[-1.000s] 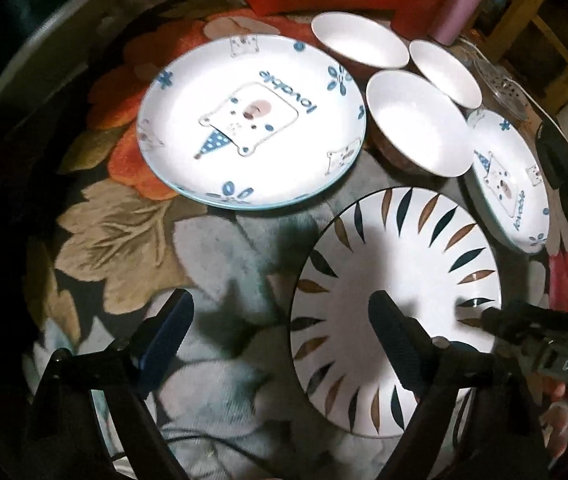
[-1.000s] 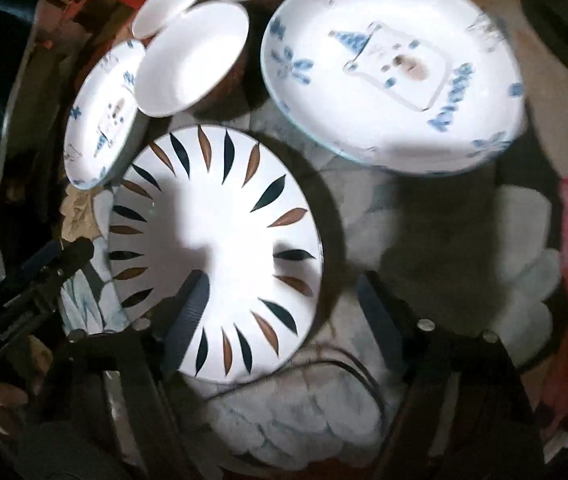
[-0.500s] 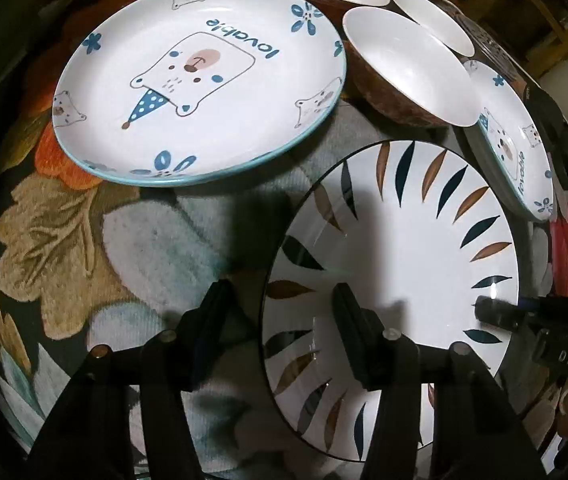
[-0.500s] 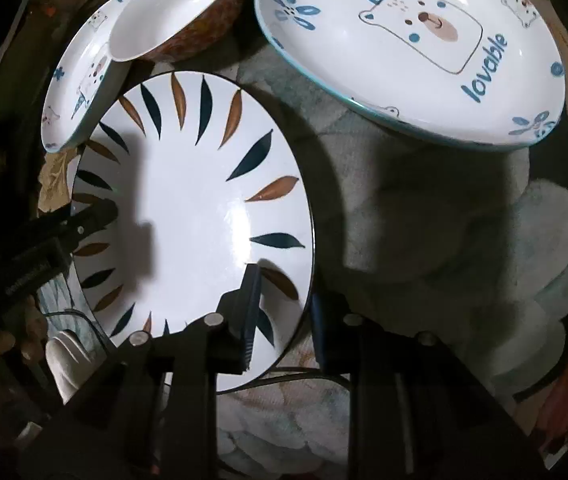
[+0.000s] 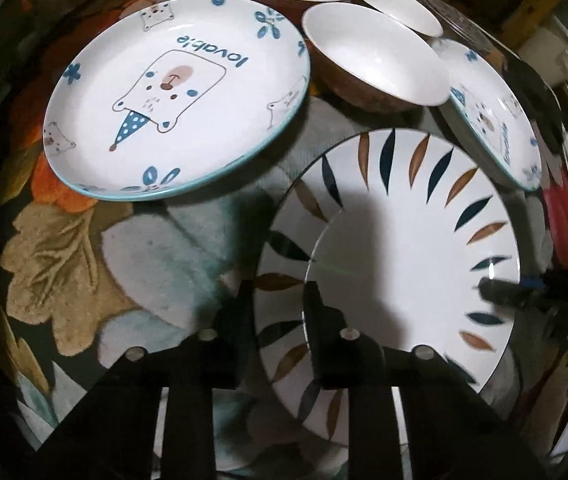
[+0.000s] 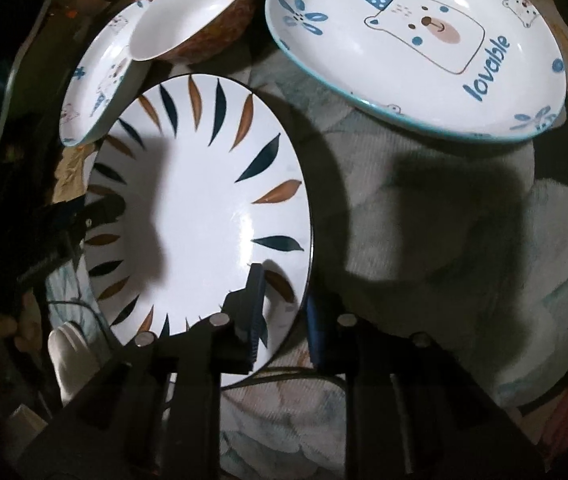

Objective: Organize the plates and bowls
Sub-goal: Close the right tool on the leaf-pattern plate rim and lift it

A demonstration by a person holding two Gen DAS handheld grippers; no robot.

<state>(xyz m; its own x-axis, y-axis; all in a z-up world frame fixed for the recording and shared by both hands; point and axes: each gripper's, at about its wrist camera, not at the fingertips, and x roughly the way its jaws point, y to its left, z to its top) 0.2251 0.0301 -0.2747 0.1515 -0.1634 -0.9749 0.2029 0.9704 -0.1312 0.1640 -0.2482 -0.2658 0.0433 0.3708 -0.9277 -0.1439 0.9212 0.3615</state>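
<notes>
The left gripper (image 5: pixel 273 332) has just been closing and now clamps the near-left rim of the leaf plate (image 5: pixel 404 264), one finger under the rim on the cloth side, the other over the inner slope. The right gripper (image 6: pixel 281 312) has likewise been closing and pinches the opposite rim of the same plate — one finger lies on the white face, the other sits just outside the dark edge. In the left view the right gripper's tip shows at the plate's far right rim; in the right view the left gripper shows dark at the plate's left edge, though that corner is too dim to read the contact well.

The leaf plate is round and white with a thin dark rim and a ring of navy and brown leaf strokes pointing inward. It looks tilted a little, but whether it is clear of the cloth I cannot tell.

Beyond it lies the big bear plate (image 5: pixel 175 96), white with a teal rim, a bear in a party hat and the word "lovable" — apart from the leaf plate. A bowl (image 5: pixel 376 56), white inside and brownish outside, stands beside it, with two more bowls behind. A small bear plate (image 5: pixel 496 120) leans by the bowl, its edge just beside the leaf plate's far rim. All rest on a floral cloth (image 5: pixel 83 252).
</notes>
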